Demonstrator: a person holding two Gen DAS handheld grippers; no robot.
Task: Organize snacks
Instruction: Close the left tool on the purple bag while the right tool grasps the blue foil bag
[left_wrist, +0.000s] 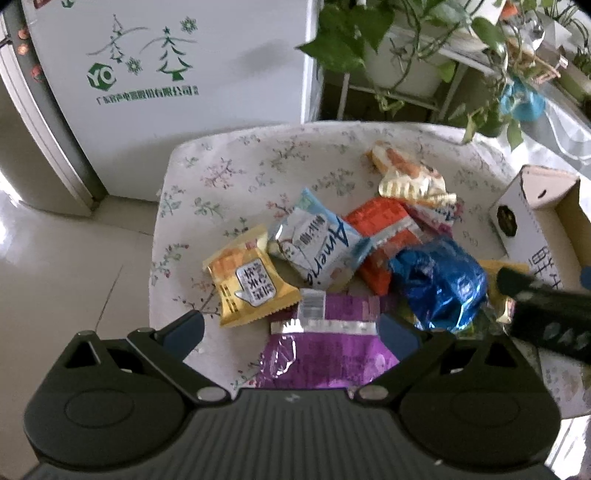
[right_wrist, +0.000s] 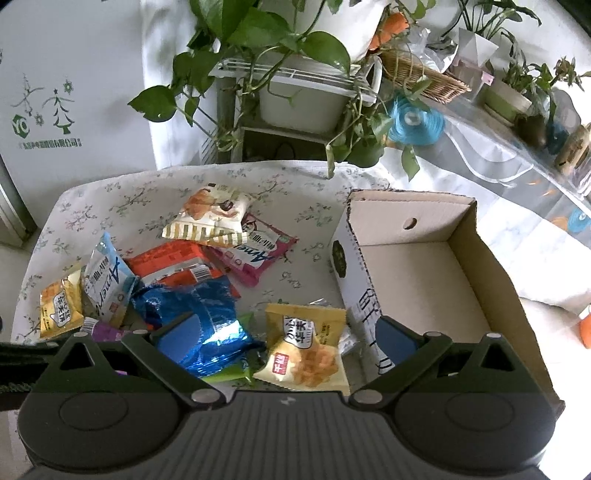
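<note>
Hovering: both grippers hang above the snack pile on the flowered cloth, neither holding anything.
Left gripper: jaws spread wide, straddling the purple packet; no finger appears to touch the foil.
Purple packet: lies flat directly under and between the left jaws, at the near edge of the pile; its long axis seems to run away from the camera, along the fingers, so the jaws would close across its short width.
Right gripper: jaws released and wide apart; the left finger is over the blue packet, the right finger against or just beside the near wall of the box. I cannot tell if it touches.
Yellow packet: lies between the right jaws, slightly tilted, just beside the box.
Box: open cardboard, no snacks seen inside in the right wrist view; it stands to the right of the pile.
Rest of pile: small yellow packet, pale blue packet, orange packet and a striped packet farther back, overlapping.
Nearer arm: right for the yellow packet and the box; left for the purple one.
Progress: judged barely begun, as all snacks seen lie outside the box.
Next move: probably lower and close on whichever packet sits between the jaws; crinkly foil may slip.
</note>
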